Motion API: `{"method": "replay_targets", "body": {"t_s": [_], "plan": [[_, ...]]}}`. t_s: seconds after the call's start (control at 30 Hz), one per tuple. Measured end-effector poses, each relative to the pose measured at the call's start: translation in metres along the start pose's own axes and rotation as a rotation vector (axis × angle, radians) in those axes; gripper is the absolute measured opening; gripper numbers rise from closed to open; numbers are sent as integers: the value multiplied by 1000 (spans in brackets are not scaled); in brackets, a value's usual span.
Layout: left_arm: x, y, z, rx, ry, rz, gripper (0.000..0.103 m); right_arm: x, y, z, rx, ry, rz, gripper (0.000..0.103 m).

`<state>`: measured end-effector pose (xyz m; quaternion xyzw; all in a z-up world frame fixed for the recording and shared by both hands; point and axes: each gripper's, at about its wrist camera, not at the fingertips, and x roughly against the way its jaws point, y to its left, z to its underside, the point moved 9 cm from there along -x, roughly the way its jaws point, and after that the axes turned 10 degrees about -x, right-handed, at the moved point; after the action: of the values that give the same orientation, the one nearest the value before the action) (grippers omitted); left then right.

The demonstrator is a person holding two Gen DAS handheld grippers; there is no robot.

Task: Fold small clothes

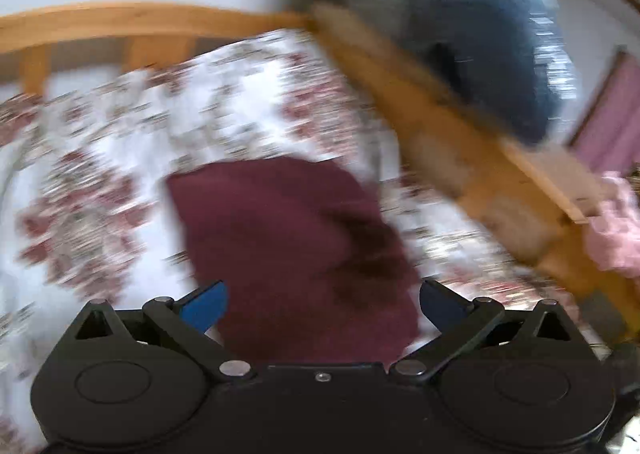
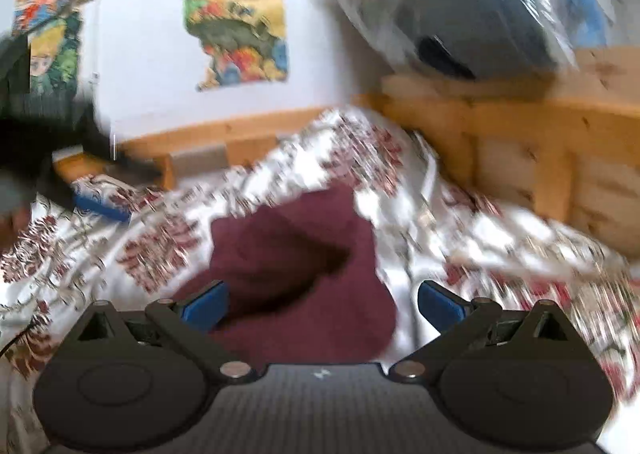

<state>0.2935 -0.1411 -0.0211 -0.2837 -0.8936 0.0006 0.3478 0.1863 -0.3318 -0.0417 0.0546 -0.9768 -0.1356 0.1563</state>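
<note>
Between folds: left gripper [image 1: 322, 304] and right gripper [image 2: 322, 304] both gape wide, empty, over the maroon garment [image 1: 296, 250] on the bedspread [image 1: 120, 158]; next, regrip a near edge.

Light: bright, diffuse daylight; source not visible.
Shadows: one dark fold shadow on the maroon garment [image 1: 296, 254].
Blur: heavy motion smear in both views; bedspread [image 2: 460, 246] pattern streaked.
Sharpness: only the near black mechanism is crisp.
Distortion: fisheye bending, dark corners.
</note>
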Motion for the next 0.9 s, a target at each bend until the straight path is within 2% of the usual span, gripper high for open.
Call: {"method": "replay_targets", "body": {"t_s": [0.07,0.13,0.2,0.27,0.3,0.33,0.43,0.6,0.77,0.8,0.9], "plan": [[0,24,15,45,36,-69,102,-6,11,-12,8,-19,-18,103],[-1,41,28,98,45,-80,102,-15,22,-23,2,-30,-34,101],[-6,51,40,146,38,-64,102,-24,31,-30,3,-29,-45,91],[-12,57,51,199,21,-41,102,-34,38,-32,35,-17,-35,67],[-17,60,55,231,16,-17,102,-39,40,-30,53,-6,-19,61],[-22,61,60,254,15,9,102,-44,40,-27,65,15,-6,44],[-36,61,66,293,28,74,102,-51,34,-16,46,56,19,22],[-47,56,67,316,23,142,102,-33,16,1,-80,74,46,18],[-64,50,83,282,106,137,101,-23,3,19,-136,120,52,19],[-68,49,87,277,125,133,101,-22,2,19,-131,122,40,20],[-69,50,90,299,112,148,101,-22,-1,12,-126,121,24,39]]}}
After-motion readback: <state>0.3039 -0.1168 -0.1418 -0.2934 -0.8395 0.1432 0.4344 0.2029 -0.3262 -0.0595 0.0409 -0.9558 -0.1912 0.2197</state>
